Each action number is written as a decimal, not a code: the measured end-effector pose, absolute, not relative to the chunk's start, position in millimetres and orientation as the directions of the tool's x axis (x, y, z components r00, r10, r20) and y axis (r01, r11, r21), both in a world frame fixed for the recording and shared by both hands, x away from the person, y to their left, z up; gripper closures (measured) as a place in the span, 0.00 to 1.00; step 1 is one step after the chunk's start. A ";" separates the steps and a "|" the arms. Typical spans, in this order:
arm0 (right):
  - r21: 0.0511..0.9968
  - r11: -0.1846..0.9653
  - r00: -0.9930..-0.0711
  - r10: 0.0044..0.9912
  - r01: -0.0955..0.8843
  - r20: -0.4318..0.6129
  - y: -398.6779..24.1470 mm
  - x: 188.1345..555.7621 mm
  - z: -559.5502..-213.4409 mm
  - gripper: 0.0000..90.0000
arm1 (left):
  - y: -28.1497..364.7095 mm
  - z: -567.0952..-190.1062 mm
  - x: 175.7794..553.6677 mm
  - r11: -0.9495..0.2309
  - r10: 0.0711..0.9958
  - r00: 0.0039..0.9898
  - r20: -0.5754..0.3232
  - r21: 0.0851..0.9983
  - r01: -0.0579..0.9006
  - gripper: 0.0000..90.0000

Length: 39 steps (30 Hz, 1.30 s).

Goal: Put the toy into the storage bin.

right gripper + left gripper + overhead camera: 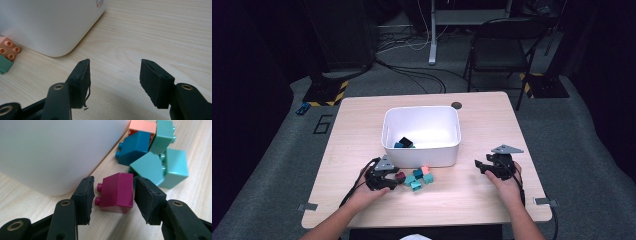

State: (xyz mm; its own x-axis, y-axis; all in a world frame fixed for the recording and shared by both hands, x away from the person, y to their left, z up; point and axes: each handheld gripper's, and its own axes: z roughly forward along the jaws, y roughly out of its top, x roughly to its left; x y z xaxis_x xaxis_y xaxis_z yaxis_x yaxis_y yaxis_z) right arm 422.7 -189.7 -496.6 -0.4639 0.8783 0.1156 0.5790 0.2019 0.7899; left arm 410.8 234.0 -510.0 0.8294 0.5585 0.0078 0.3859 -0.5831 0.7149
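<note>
a: left tool point(113, 195)?
b: jaws apart w/ small magenta plastic brick point(117, 193) between them, pads not pressing. brick sits on light wooden surface point(190, 202), just beside white plastic bin point(50, 152), near teal bricks point(160, 167).
a: right tool point(113, 80)?
b: jaws wide, nothing in them, above bare surface near bin corner.

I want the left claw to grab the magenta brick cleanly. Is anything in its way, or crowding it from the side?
Nothing stands between the left claw and the magenta brick: it already lies between the open jaws, not pressed. A teal brick crowds the right jaw's tip, and the white bin stands close beside the left jaw.
</note>
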 end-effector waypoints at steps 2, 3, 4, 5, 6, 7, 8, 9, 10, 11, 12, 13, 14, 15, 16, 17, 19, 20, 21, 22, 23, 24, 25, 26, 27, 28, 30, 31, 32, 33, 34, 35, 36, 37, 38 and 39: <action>0.790 0.201 -0.463 0.878 0.579 0.116 -190.3 422.8 -496.6 0.46 | 233.1 -512.7 411.3 -0.587 0.557 0.831 0.008 0.711 0.386 0.55; 0.790 0.201 -0.463 0.879 0.580 0.117 -190.4 422.8 -496.7 0.46 | 232.8 -514.4 411.9 -0.591 0.555 0.832 0.007 0.708 0.388 0.55; 0.789 0.201 -0.463 0.879 0.580 0.116 -190.5 422.8 -496.7 0.46 | 232.4 -516.1 411.9 -0.592 0.555 0.832 0.009 0.707 0.387 0.55; 0.791 0.199 -0.462 0.879 0.579 0.117 -190.4 422.6 -496.5 0.46 | 232.3 -516.8 411.9 -0.594 0.556 0.831 0.008 0.704 0.390 0.56; 0.791 0.198 -0.461 0.879 0.579 0.118 -190.3 422.5 -496.2 0.46 | 232.5 -517.4 412.2 -0.597 0.555 0.832 0.012 0.702 0.388 0.57; 0.792 0.199 -0.462 0.879 0.578 0.116 -190.2 422.4 -496.1 0.46 | 232.9 -517.5 411.9 -0.600 0.554 0.832 0.016 0.700 0.386 0.59; 0.793 0.196 -0.462 0.879 0.577 0.119 -190.0 422.3 -495.8 0.46 | 233.2 -517.4 411.8 -0.599 0.555 0.832 0.013 0.700 0.388 0.61; 0.793 0.199 -0.464 0.878 0.576 0.117 -190.1 422.3 -495.7 0.46 | 233.6 -517.5 411.7 -0.597 0.556 0.831 0.012 0.701 0.390 0.62; 0.793 0.199 -0.464 0.878 0.575 0.116 -190.2 422.3 -495.8 0.46 | 234.2 -517.6 412.0 -0.596 0.557 0.830 0.013 0.703 0.389 0.62; 0.793 0.195 -0.461 0.879 0.578 0.120 -189.9 422.4 -495.8 0.46 | 234.3 -517.6 411.8 -0.594 0.558 0.829 0.009 0.703 0.392 0.62; 0.792 0.201 -0.463 0.879 0.576 0.114 -190.3 422.5 -496.0 0.46 | 234.4 -517.7 411.6 -0.591 0.562 0.827 0.010 0.704 0.393 0.62; 0.792 0.202 -0.464 0.879 0.576 0.113 -190.4 422.5 -496.0 0.46 | 234.7 -517.2 411.5 -0.592 0.560 0.828 0.008 0.703 0.394 0.63; 0.792 0.202 -0.464 0.879 0.576 0.113 -190.3 422.5 -496.0 0.46 | 235.2 -516.7 411.6 -0.594 0.559 0.829 0.004 0.700 0.396 0.63; 0.793 0.195 -0.461 0.879 0.577 0.119 -189.8 422.3 -495.9 0.46 | 235.4 -516.5 411.5 -0.588 0.561 0.828 0.005 0.706 0.395 0.63; 0.793 0.196 -0.462 0.879 0.577 0.119 -189.7 422.4 -495.9 0.46 | 236.0 -515.4 411.3 -0.589 0.560 0.828 0.003 0.704 0.396 0.63; 0.793 0.196 -0.461 0.879 0.577 0.118 -189.8 422.4 -495.9 0.46 | 236.5 -514.6 410.9 -0.580 0.561 0.828 -0.003 0.712 0.396 0.63; 0.792 0.195 -0.461 0.880 0.578 0.119 -190.2 422.5 -495.9 0.46 | 238.3 -511.7 410.3 -0.576 0.562 0.827 -0.009 0.713 0.399 0.63; 0.792 0.195 -0.461 0.879 0.578 0.119 -190.3 422.5 -495.8 0.46 | 238.9 -511.1 409.8 -0.562 0.566 0.824 -0.022 0.721 0.406 0.63; 0.793 0.196 -0.461 0.879 0.577 0.119 -190.2 422.5 -495.8 0.46 | 239.9 -509.9 409.8 -0.560 0.567 0.824 -0.026 0.721 0.408 0.63; 0.793 0.195 -0.461 0.879 0.577 0.119 -190.1 422.4 -495.8 0.46 | 240.7 -508.5 409.1 -0.550 0.574 0.818 -0.031 0.725 0.414 0.63; 0.793 0.195 -0.461 0.879 0.578 0.120 -189.9 422.4 -495.8 0.46 | 242.0 -506.7 409.1 -0.553 0.571 0.821 -0.034 0.723 0.414 0.63; 0.792 0.197 -0.461 0.880 0.577 0.117 -190.0 422.5 -495.9 0.46 | 242.6 -504.7 408.4 -0.554 0.573 0.819 -0.028 0.723 0.412 0.63; 0.792 0.196 -0.462 0.879 0.578 0.119 -189.9 422.4 -495.9 0.46 | 243.4 -502.4 407.9 -0.557 0.573 0.820 -0.022 0.724 0.408 0.63; 0.792 0.198 -0.463 0.879 0.577 0.118 -190.0 422.4 -496.0 0.46 | 243.7 -500.4 407.3 -0.551 0.574 0.819 -0.020 0.730 0.404 0.63; 0.793 0.201 -0.463 0.879 0.576 0.114 -190.1 422.5 -496.1 0.46 | 244.5 -497.0 406.7 -0.554 0.568 0.823 -0.026 0.727 0.405 0.63; 0.792 0.200 -0.464 0.878 0.576 0.115 -189.9 422.6 -496.2 0.46 | 244.3 -495.3 406.0 -0.547 0.572 0.820 -0.019 0.737 0.398 0.63; 0.791 0.199 -0.463 0.879 0.578 0.117 -189.7 422.6 -496.4 0.46 | 244.8 -488.4 404.6 -0.554 0.565 0.825 -0.015 0.734 0.393 0.63; 0.790 0.202 -0.464 0.878 0.578 0.116 -189.9 422.7 -496.4 0.46 | 244.1 -486.4 403.6 -0.543 0.571 0.821 -0.016 0.743 0.392 0.63; 0.791 0.198 -0.462 0.879 0.579 0.118 -189.7 422.6 -496.4 0.46 | 244.6 -482.5 402.8 -0.549 0.565 0.825 -0.015 0.739 0.390 0.63; 0.791 0.199 -0.462 0.879 0.579 0.117 -189.8 422.5 -496.3 0.46 | 244.4 -479.8 401.8 -0.542 0.562 0.827 -0.017 0.747 0.384 0.63; 0.791 0.202 -0.464 0.878 0.578 0.115 -190.0 422.6 -496.3 0.46 | 245.1 -476.1 401.6 -0.551 0.551 0.835 -0.016 0.744 0.378 0.63; 0.790 0.199 -0.462 0.879 0.579 0.117 -190.0 422.6 -496.3 0.46 | 244.5 -474.3 400.8 -0.544 0.552 0.834 -0.019 0.749 0.378 0.63; 0.791 0.201 -0.463 0.879 0.578 0.116 -190.4 422.6 -496.4 0.46 | 244.7 -471.0 400.1 -0.548 0.547 0.837 -0.019 0.748 0.374 0.63; 0.791 0.199 -0.462 0.879 0.579 0.117 -190.5 422.6 -496.4 0.46 | 244.3 -468.6 399.5 -0.546 0.544 0.839 -0.021 0.750 0.373 0.63; 0.792 0.194 -0.459 0.880 0.579 0.120 -190.3 422.4 -496.2 0.46 | 244.2 -465.7 398.9 -0.551 0.541 0.841 -0.020 0.747 0.372 0.63; 0.792 0.193 -0.460 0.879 0.579 0.122 -190.2 422.2 -495.9 0.46 | 244.1 -462.9 398.2 -0.551 0.538 0.842 -0.018 0.749 0.368 0.63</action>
State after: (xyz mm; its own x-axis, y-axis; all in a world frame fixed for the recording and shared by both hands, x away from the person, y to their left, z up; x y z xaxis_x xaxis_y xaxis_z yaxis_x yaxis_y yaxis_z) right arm 422.2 -190.2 -495.9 -0.4600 0.8795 0.1222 0.5793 0.1929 0.7919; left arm 398.2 244.1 -462.9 0.8425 0.5384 -0.0177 0.3680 -0.5511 0.7490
